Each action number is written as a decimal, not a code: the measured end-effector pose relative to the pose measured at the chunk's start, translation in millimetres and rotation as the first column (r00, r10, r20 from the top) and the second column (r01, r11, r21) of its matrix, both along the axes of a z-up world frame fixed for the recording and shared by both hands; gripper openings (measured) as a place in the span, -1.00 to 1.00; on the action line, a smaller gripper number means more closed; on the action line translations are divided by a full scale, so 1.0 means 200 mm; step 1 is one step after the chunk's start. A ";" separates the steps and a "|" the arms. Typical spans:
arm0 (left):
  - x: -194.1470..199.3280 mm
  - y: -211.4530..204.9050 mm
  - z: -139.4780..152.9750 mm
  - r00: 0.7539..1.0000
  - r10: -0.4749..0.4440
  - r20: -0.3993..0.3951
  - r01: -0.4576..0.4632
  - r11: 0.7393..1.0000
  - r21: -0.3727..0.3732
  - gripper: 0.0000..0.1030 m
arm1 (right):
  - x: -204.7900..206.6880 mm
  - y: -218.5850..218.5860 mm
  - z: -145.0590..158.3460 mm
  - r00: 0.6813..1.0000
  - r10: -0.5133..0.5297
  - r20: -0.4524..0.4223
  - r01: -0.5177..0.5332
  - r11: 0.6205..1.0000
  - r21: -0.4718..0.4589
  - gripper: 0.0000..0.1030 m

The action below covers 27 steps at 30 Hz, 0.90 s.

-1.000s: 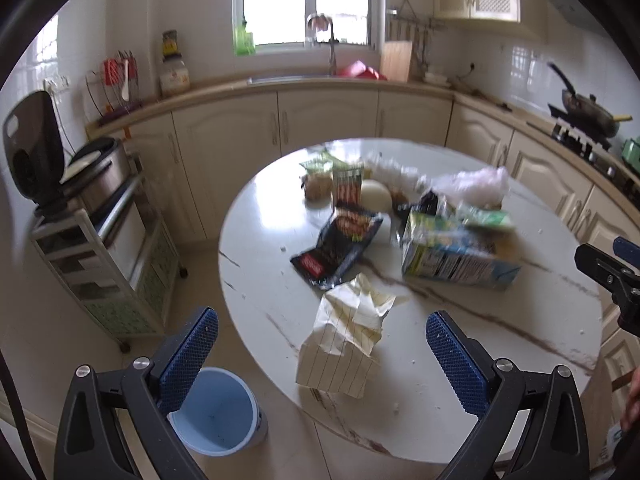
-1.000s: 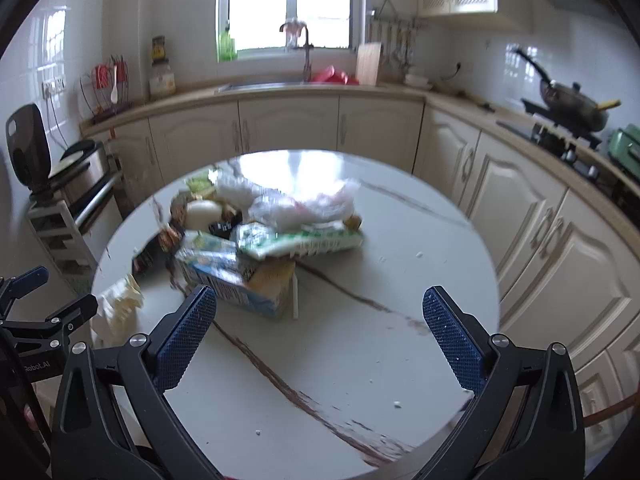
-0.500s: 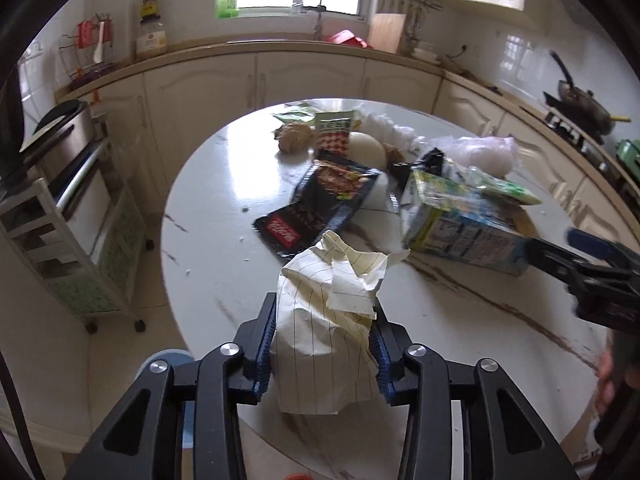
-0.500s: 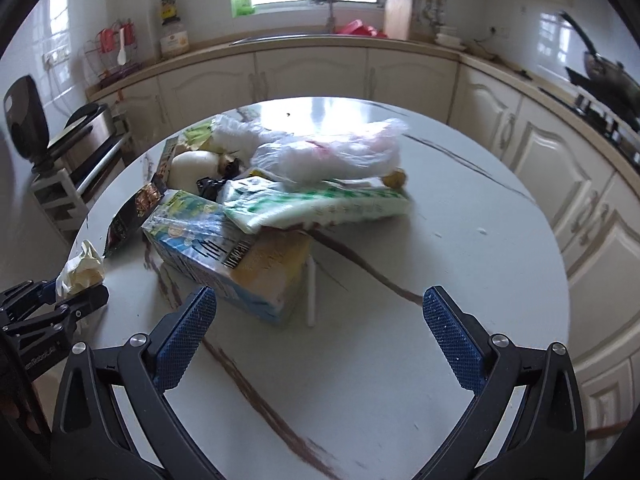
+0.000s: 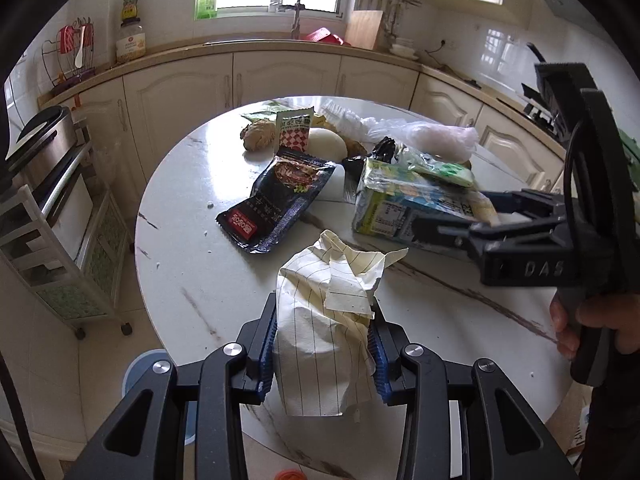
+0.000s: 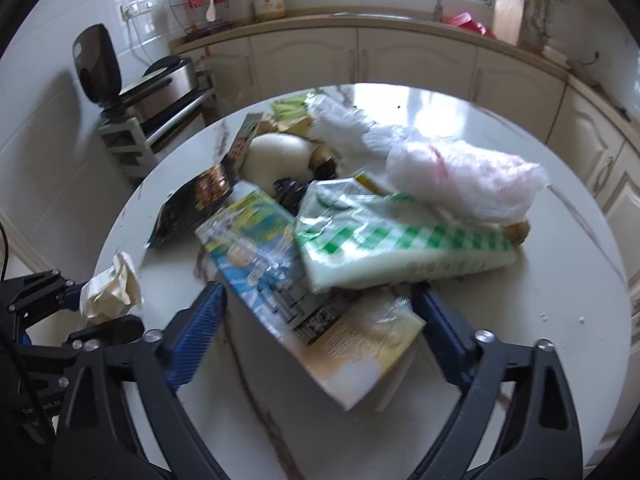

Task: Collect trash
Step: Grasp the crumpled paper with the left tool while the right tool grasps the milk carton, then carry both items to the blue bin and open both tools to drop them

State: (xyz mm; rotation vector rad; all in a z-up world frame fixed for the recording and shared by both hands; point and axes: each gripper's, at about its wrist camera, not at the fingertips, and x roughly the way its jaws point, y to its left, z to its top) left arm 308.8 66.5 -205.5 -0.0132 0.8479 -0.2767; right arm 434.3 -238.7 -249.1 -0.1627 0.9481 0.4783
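Left tool (image 5: 322,350) clamps crumpled lined paper (image 5: 330,316) between its blue pads, paper sticking up past the tips, held over the near edge of the round white bench (image 5: 192,264). Left wrist view: beyond the paper, black snack wrapper (image 5: 278,200) lies flat on the bench; to its right a green-blue carton (image 5: 404,206) on its side. Right tool (image 5: 452,230) reaches in from the right side, tips at the carton's end, person's hand (image 5: 592,324) on its handle. Farther back a red-checked sachet (image 5: 295,132), white bun (image 5: 328,144), clear plastic bag (image 5: 432,136). Blue bin (image 5: 140,368) on the floor below the bench edge, partly hidden by the tool. Metal rack (image 5: 60,216) at left. Right wrist view, somewhat blurred: right tool (image 6: 320,328) spread wide, pads either side of the carton (image 6: 304,292); touching or not, cannot tell. Green-checked packet (image 6: 400,248) lies on top of the carton, plastic bag (image 6: 460,176) behind and partly over it. Bun (image 6: 276,156) and black wrapper (image 6: 192,204) at left rear. Left tool (image 6: 76,312) at far left edge with the paper (image 6: 110,288) in its grip, beside the bench (image 6: 540,280) rim.
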 end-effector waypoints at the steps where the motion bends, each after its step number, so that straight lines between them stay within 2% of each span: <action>1: -0.01 -0.01 0.00 1.000 0.001 -0.001 -0.001 1.000 0.004 -0.31 | -0.02 0.01 -0.01 1.000 0.009 0.005 -0.009 1.000 -0.004 0.51; 4: 0.00 -0.04 0.00 1.000 0.003 -0.004 -0.002 1.000 0.006 -0.31 | -0.07 0.00 -0.01 1.000 0.019 -0.007 -0.019 0.998 0.064 0.14; 7: 0.00 -0.12 0.03 1.000 -0.001 -0.007 0.001 1.000 0.003 -0.31 | -0.15 -0.01 0.02 0.999 0.029 0.018 -0.031 0.993 0.113 -0.11; 13: -0.09 -0.12 0.11 1.000 -0.001 0.026 0.002 1.000 -0.013 -0.31 | -0.35 -0.05 0.12 0.996 -0.035 0.085 0.018 0.981 0.196 -0.11; 19: -0.24 -0.05 0.23 0.996 0.020 0.091 -0.017 0.999 -0.033 -0.31 | -0.51 -0.01 0.26 0.988 -0.084 0.128 0.052 0.970 0.237 -0.11; 22: -0.32 0.03 0.28 0.991 0.049 0.126 -0.046 0.999 -0.029 -0.31 | -0.58 0.09 0.36 0.983 -0.076 0.167 0.033 0.968 0.249 -0.11; 27: -0.45 0.27 0.34 0.976 0.136 0.172 -0.136 0.991 -0.013 -0.31 | -0.64 0.42 0.42 0.981 0.000 0.194 -0.049 0.967 0.252 -0.11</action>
